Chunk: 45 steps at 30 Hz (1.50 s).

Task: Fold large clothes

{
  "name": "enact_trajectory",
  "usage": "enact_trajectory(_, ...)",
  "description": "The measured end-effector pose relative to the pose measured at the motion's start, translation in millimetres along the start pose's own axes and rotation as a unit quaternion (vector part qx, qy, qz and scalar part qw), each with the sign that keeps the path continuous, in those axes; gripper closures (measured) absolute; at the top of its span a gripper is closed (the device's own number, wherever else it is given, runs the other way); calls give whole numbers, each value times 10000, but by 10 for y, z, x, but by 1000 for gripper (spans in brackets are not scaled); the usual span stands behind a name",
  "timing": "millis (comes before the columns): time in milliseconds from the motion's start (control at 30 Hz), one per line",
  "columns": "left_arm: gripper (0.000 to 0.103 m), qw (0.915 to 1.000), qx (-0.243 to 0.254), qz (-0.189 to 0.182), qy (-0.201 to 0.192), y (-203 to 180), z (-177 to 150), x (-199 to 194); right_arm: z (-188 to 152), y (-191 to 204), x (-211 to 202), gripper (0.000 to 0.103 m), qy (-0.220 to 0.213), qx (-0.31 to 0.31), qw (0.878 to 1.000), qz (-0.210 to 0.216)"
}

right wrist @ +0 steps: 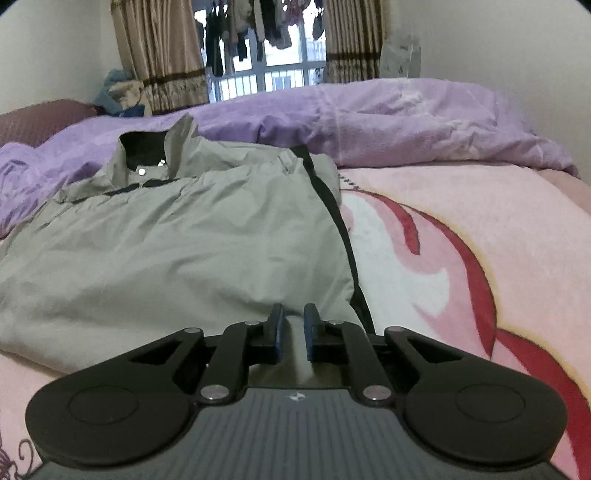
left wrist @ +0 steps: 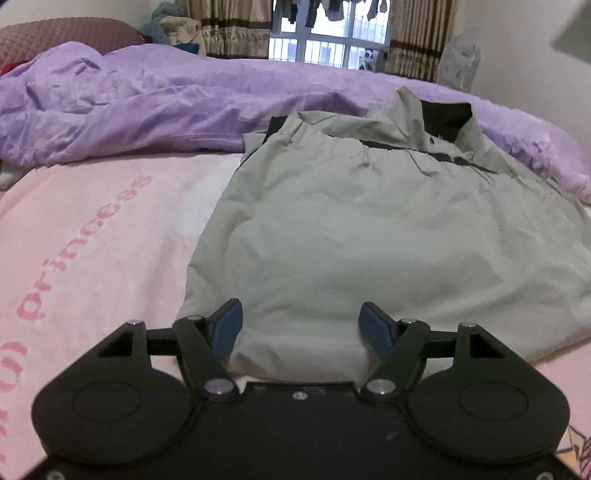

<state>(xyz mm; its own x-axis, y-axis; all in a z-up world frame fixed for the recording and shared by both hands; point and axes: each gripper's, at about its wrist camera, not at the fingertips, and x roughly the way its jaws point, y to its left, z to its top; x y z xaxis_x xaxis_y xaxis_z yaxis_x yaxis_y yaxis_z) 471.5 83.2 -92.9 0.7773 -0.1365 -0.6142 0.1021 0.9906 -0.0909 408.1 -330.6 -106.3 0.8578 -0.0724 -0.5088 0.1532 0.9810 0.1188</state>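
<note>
Purple duvet bunched behind grey jacket, folded flat on pink blanket. Left gripper gapes wide over hem. Right gripper nearly closed; grip uncertain.

This is a bedroom in a home; a bed fills most of both views, spread with a pink blanket printed with pink lettering and a red and white pattern; a rumpled purple quilt lies heaped across the far side; a grey jacket lies flat on the blanket; a dark red headboard or cushion shows at one corner; behind the bed, patterned tan curtains frame a barred window, and washing hangs on a line outside it; a pile of soft things sits by the curtain; the walls are plain and pale.
</note>
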Motion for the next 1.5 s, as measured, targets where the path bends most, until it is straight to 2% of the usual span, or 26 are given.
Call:
enact_trajectory(167,32,10000,-39,-53,14,6,27,-105,139,156,-89,86,127,243,9992,-301)
enact_trajectory(267,23,9994,-31,-227,-278,-81,7,-405,234,552,-279,84,-193,87,9995,228)
enact_trajectory(333,21,9995,-11,-6,-327,-152,-28,-554,283,916,-343,84,-219,-88,9976,650)
enact_trajectory(367,21,9996,-153,47,-250,-151,-60,-603,295,1080,-353,84,-214,-157,9961,846)
enact_trajectory(433,21,9976,-659,-133,-147,-68,-143,-653,288,1426,-319,83,-145,-322,9923,1187)
enact_trajectory(500,21,9911,-1288,-338,-17,49,-241,-631,242,1730,-210,83,-38,-484,9905,1285)
enact_trajectory(633,21,9725,-2231,-654,147,217,-380,-521,107,2016,80,82,234,-620,9927,1011)
enact_trajectory(800,14,9593,-2709,-792,-70,290,-383,-453,38,1932,177,82,363,-278,9926,1128)
enact_trajectory(833,11,9548,-2844,-859,-129,314,-378,-427,44,1911,182,82,373,-274,9922,1161)
enact_trajectory(933,10,9389,-3288,-977,-281,405,-362,-371,30,1893,161,82,373,-286,9916,1202)
enact_trajectory(1000,9,9312,-3475,-1037,-360,453,-343,-330,24,1892,155,82,363,-262,9916,1216)
enact_trajectory(1167,5,9210,-3695,-1106,-538,515,-233,-205,31,1889,192,82,348,-203,9908,1292)
enact_trajectory(1400,4,9279,-3537,-988,-643,489,58,91,36,1890,195,79,336,-216,9902,1336)
enact_trajectory(1467,9,9327,-3451,-883,-562,468,127,128,34,1898,192,79,332,-231,9904,1321)
enact_trajectory(1500,16,9360,-3383,-816,-522,456,135,119,32,1903,188,79,329,-251,9905,1310)
